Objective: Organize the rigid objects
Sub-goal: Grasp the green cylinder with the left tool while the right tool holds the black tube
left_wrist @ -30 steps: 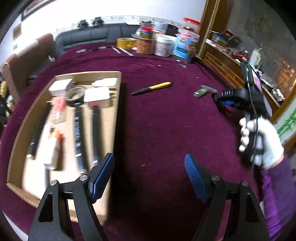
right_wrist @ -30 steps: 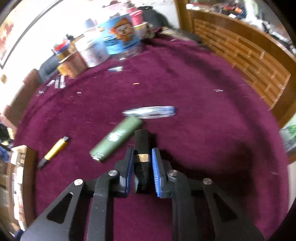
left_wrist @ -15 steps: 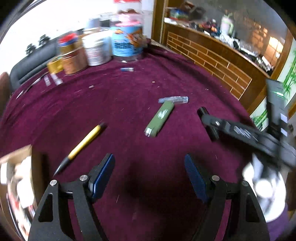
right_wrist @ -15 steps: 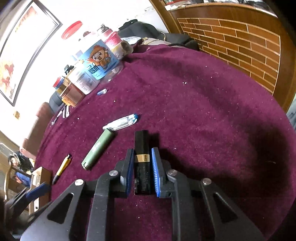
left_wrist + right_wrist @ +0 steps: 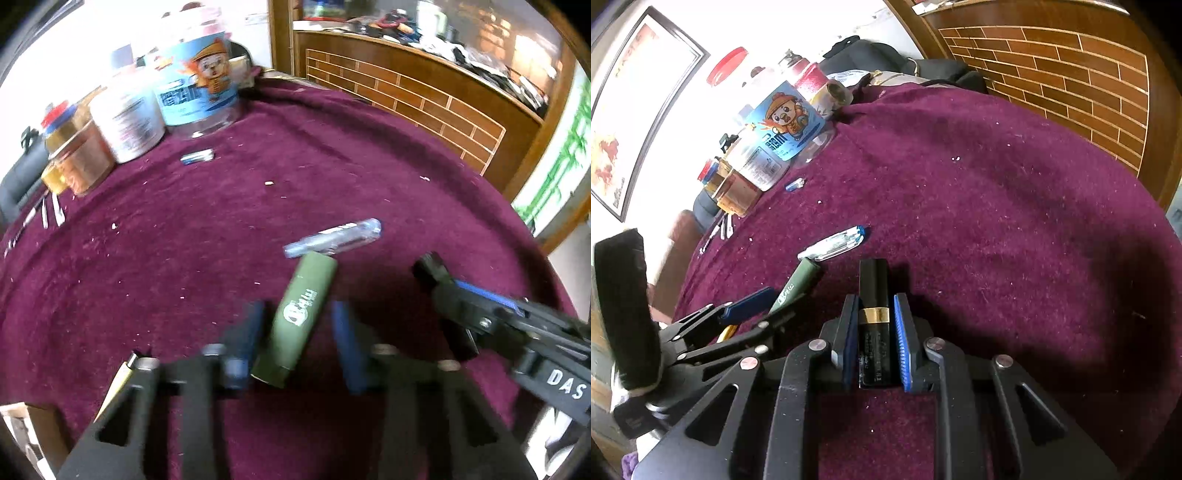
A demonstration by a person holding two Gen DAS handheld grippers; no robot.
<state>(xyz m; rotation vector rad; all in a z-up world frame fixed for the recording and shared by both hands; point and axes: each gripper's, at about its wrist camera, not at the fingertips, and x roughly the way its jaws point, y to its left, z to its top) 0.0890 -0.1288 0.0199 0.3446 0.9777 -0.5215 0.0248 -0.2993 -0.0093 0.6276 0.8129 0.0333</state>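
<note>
left wrist view: left gripper (image 5: 299, 336) jaws just been closing around the green tube (image 5: 300, 319), blurry, can't see the pads pressing yet
writing: right gripper (image 5: 480, 314) arm reads "DAS", tube logo unreadable
jars: cartoon jar (image 5: 197, 98) at the table's (image 5: 184, 258) far edge, contents unclear
right wrist view: right gripper (image 5: 875, 341) clamped on black tube (image 5: 873, 325) with a gold band, print too small
clear pen (image 5: 833, 243): just past the green tube, mid-table
</note>
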